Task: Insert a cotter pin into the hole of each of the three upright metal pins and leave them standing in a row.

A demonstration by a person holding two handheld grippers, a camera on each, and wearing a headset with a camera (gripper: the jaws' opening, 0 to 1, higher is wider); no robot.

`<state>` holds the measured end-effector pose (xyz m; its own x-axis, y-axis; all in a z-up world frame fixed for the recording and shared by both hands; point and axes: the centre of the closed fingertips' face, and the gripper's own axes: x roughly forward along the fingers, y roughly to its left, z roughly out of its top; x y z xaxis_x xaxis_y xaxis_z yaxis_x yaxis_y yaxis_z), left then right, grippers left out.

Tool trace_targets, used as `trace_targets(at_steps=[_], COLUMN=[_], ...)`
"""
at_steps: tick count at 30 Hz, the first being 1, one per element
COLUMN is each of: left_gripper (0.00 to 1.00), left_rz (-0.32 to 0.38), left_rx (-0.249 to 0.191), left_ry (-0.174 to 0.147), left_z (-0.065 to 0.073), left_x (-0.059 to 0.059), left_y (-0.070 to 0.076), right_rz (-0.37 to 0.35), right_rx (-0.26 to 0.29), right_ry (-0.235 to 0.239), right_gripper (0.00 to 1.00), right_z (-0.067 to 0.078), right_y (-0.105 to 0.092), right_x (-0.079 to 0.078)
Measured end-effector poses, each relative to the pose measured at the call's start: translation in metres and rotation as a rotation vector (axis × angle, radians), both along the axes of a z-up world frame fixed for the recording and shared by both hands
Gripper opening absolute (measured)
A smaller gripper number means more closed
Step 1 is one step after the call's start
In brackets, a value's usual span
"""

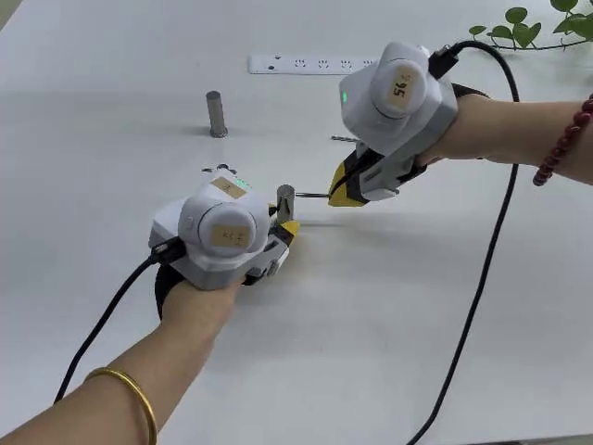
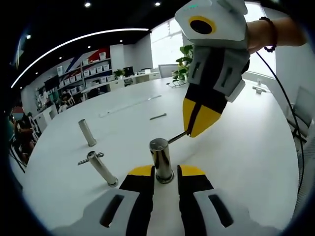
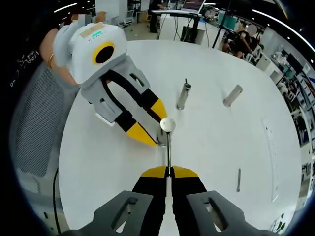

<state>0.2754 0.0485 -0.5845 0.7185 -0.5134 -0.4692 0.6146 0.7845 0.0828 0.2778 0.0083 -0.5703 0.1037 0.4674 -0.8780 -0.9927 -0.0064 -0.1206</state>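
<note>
**Head view.** An upright metal pin (image 1: 285, 202) is gripped at its base by the left gripper (image 1: 285, 228), whose jaws are closed against it from both sides. In the left gripper view the same pin is seen between the yellow tips.

The right gripper (image 1: 341, 196), reaching in from 2 o'clock, is pinched nearly fully together on a cotter pin (image 1: 312, 195). This is held level, with its free end at the upper part of the gripped pin. Whether it has entered the hole cannot be told.

A second metal pin (image 1: 216, 114) is seen upright at 11 o'clock of the gripped one. A loose cotter pin (image 1: 345, 139) lies at 1 o'clock.

**Left gripper view.** A third metal pin (image 2: 102, 168), crossed near its top by a fitted cotter pin (image 2: 91, 158), is shown at 9 o'clock of the gripped pin.

All are set on a white table (image 1: 371, 324).
</note>
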Motion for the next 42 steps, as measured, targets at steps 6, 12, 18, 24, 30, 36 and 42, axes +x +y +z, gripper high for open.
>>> trace_targets(at_steps=[6,12,18,24,30,36,42], left_gripper=[0.14,0.11,0.11,0.10,0.10,0.10,0.10], left_rz=[0.008,0.008,0.012,0.007,0.009,0.021,0.024], left_rx=[0.009,0.011,0.009,0.004,0.005,-0.002,-0.003], left_ry=[-0.001,0.005,0.003,0.003,-0.001,-0.004,-0.004], left_z=[0.000,-0.001,-0.001,-0.001,-0.001,-0.001,-0.001], left_x=[0.004,0.006,0.006,0.006,0.006,0.005,0.006], left_y=[0.000,0.001,0.001,0.000,0.000,0.000,0.000], right_rz=[0.010,0.020,0.026,0.035,0.039,0.037,0.002], right_rx=[0.003,0.007,0.007,0.010,0.013,0.022,0.052], right_ry=[0.001,-0.003,-0.010,-0.013,-0.014,-0.016,0.001], right_gripper=[0.00,0.00,0.00,0.00,0.00,0.00,0.00], right_z=[0.001,0.002,0.004,0.005,0.006,0.007,0.008], right_y=[0.003,0.009,0.013,0.019,0.027,0.029,0.032], right_x=[-0.002,-0.003,-0.004,-0.006,-0.009,-0.008,-0.009])
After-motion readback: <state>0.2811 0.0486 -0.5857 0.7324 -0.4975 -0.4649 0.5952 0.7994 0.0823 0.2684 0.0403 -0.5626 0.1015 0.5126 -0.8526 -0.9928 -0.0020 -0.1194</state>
